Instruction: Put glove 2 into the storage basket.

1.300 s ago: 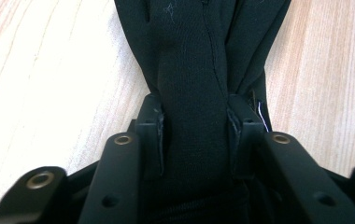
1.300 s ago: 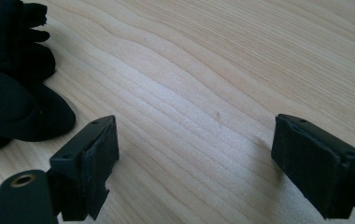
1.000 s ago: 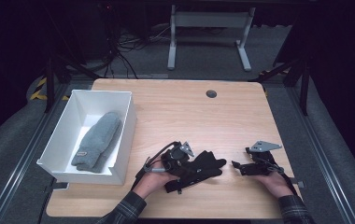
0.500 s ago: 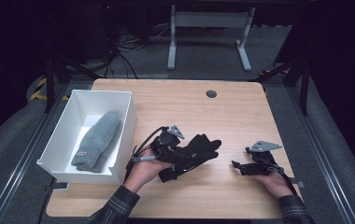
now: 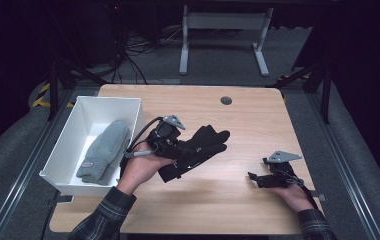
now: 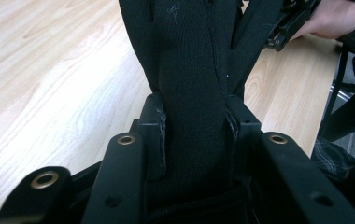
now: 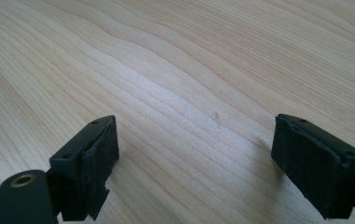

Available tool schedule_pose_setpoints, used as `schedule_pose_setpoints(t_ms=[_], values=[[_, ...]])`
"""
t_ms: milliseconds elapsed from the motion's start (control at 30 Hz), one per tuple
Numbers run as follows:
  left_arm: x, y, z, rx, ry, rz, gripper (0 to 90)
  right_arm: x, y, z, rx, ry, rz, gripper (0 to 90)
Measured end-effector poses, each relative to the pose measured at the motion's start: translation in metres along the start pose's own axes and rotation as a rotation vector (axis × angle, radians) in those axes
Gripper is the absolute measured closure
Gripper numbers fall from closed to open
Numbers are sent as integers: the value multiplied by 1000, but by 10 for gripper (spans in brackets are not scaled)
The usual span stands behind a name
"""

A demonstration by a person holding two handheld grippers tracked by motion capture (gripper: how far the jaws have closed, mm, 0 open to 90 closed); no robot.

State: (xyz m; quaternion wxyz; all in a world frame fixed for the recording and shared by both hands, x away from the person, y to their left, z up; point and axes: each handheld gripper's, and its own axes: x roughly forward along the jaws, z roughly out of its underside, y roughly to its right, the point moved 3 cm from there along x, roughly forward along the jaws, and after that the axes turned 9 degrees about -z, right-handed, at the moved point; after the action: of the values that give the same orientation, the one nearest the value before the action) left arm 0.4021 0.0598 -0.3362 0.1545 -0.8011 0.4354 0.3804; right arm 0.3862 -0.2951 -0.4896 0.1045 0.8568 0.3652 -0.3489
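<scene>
L gripper, centre-left of the high view, has its jaws clamped on a black glove. The glove's fingers point toward upper right of the frame; the rest of it sits just right of the person's left hand. In the left gripper view the glove runs up the middle of the frame betw. both pads, which press on its sides; fabric narrows where they pinch it. Can't tell from the high view whether the glove's lower edge touches the table or hangs just above it.

R gripper is at lower right of the high view, low over the wood, jaws apart w/ nothing betw. them. The right gripper view shows the two pads wide apart at lower left and lower right of the frame, bare wood grain betw. and beyond. Right hand holds it from below-right, well apart from the glove.

White bin stands at the left edge of the table, mid-left of the high view, just left of the L gripper. Inside lies a grey glove, lengthwise, cuff toward lower left. Dark round grommet sits in the tabletop near its far edge, upper centre.
</scene>
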Motion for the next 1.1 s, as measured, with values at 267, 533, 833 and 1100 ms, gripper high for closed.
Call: schedule_pose_setpoints(t_ms=[267, 533, 833, 1100], values=[[-25, -21, -3, -38, 12, -18, 664, 0, 0, 0, 0, 0, 0, 153], [-54, -45, 4, -91, 31, -82, 664, 0, 0, 0, 0, 0, 0, 153], [-85, -73, 22, -155, 54, -155, 665, 0, 0, 0, 1, 0, 1, 153], [-113, -104, 51, -251, 61, -249, 665, 0, 0, 0, 2, 1, 2, 153]])
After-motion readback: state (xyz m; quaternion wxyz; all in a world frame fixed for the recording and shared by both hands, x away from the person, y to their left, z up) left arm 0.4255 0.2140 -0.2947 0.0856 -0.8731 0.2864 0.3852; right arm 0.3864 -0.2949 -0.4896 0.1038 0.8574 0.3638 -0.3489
